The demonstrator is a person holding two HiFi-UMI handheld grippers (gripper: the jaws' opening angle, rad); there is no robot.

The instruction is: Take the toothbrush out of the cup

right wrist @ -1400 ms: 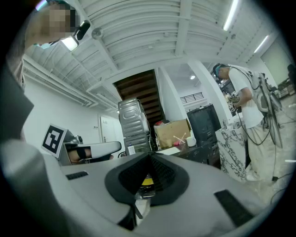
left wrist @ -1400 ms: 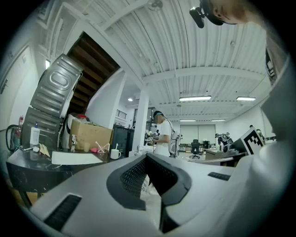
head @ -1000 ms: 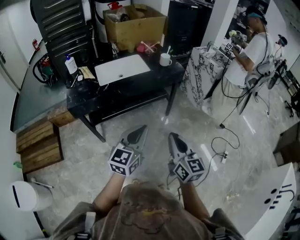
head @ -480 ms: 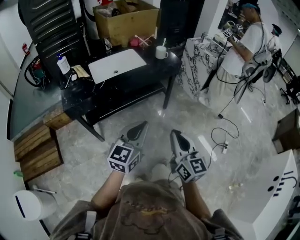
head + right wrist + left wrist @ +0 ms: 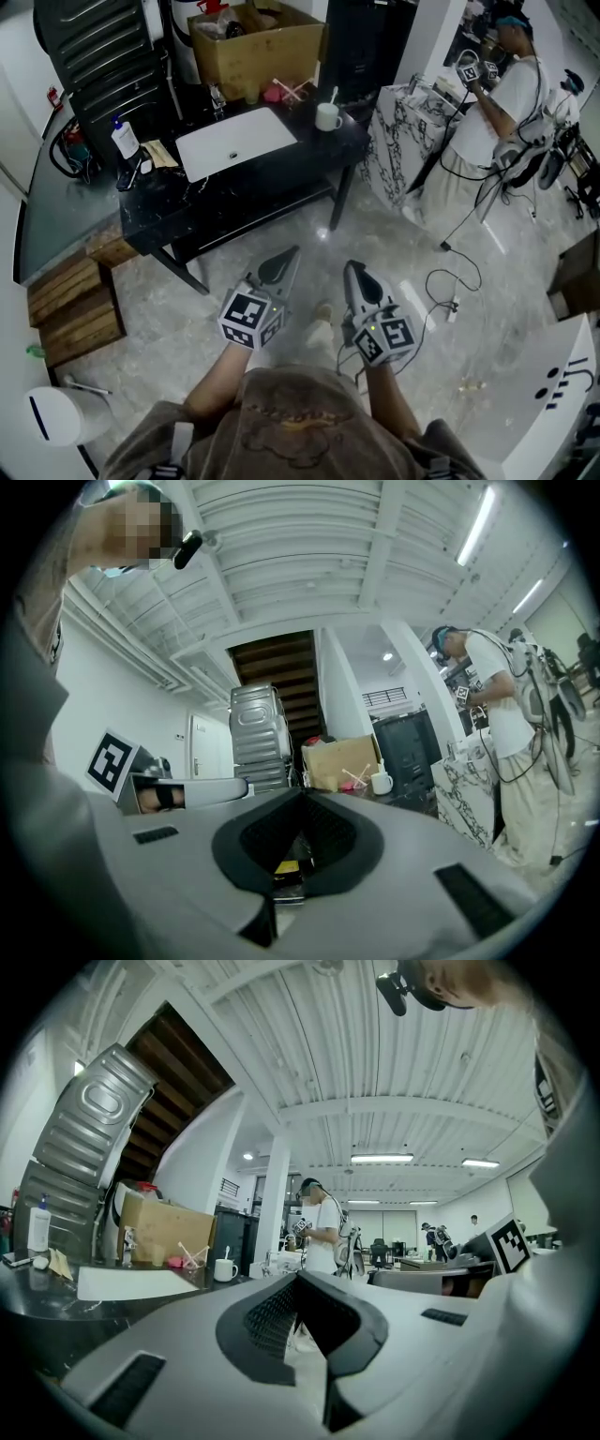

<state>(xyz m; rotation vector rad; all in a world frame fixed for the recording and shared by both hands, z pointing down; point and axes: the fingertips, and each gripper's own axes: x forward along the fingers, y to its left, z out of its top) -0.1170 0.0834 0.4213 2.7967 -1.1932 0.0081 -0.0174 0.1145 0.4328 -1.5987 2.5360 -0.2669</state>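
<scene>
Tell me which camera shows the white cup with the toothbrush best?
The head view: it looks down on the cup standing on the black table, with the toothbrush sticking up from it. Both gripper views show the cup only small and far off, from the side; the brush is barely a thin line.

Dim, fisheye indoor views
Beyond the desk, ceiling strip lights glow; glare marks the floor beside it; edges bend and darken.

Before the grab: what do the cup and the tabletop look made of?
Cup: plain white with a smooth sheen, likely glazed ceramic, possibly plastic. Tabletop: black and glossy, catching reflections, probably polished stone or a stone-look laminate.
</scene>
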